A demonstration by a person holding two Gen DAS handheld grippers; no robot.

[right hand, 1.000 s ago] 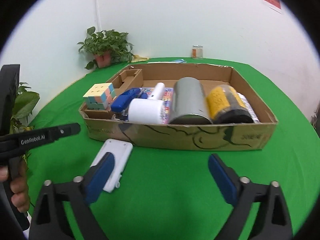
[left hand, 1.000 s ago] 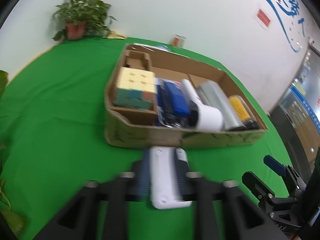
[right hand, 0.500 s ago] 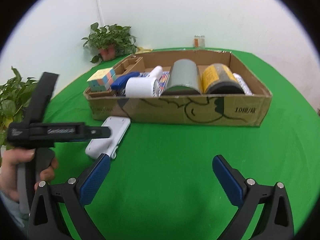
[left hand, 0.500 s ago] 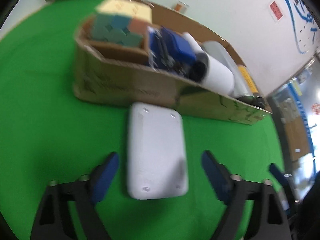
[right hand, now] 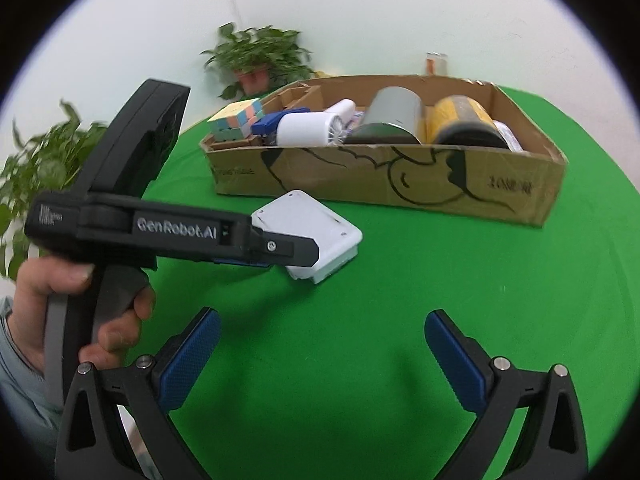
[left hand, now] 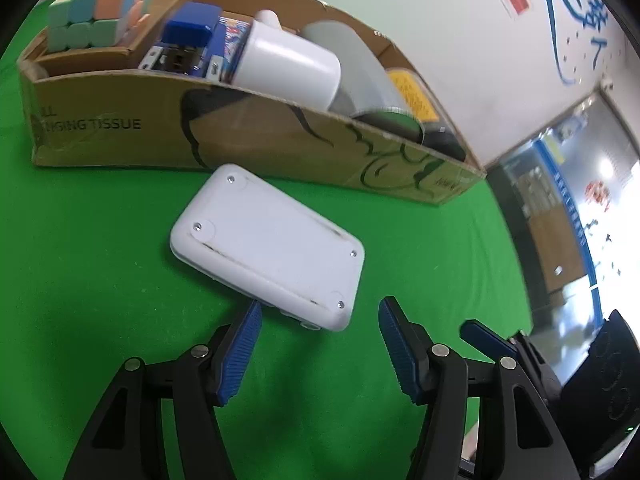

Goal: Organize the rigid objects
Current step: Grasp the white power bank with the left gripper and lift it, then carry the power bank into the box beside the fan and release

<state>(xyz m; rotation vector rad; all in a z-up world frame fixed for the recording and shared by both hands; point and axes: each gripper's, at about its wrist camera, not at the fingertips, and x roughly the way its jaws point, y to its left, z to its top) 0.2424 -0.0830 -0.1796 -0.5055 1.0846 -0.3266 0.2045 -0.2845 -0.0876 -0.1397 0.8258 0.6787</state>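
A flat white device (left hand: 268,248) lies on the green cloth just in front of the cardboard box (left hand: 120,128). My left gripper (left hand: 320,312) points down at it. Its jaws are closing, with the device's near corner between the blue pads (left hand: 240,356), which are not touching it. In the right wrist view, the left gripper (right hand: 304,252), held by a hand (right hand: 60,280), covers the near edge of the white device (right hand: 320,228). My right gripper (right hand: 323,320) stands open over bare cloth with nothing between its fingers.
The box (right hand: 400,184) holds a pastel puzzle cube (left hand: 100,12), a blue stapler (left hand: 188,28), a white handheld fan (left hand: 288,64), a grey cylinder (left hand: 360,72) and a yellow-labelled jar (right hand: 460,120). Potted plants (right hand: 256,56) stand behind and to the left.
The left gripper has come down and in toward the white device, which now looks larger and lies slanted. Its jaws widened, then narrowed. The right gripper drifted slightly.
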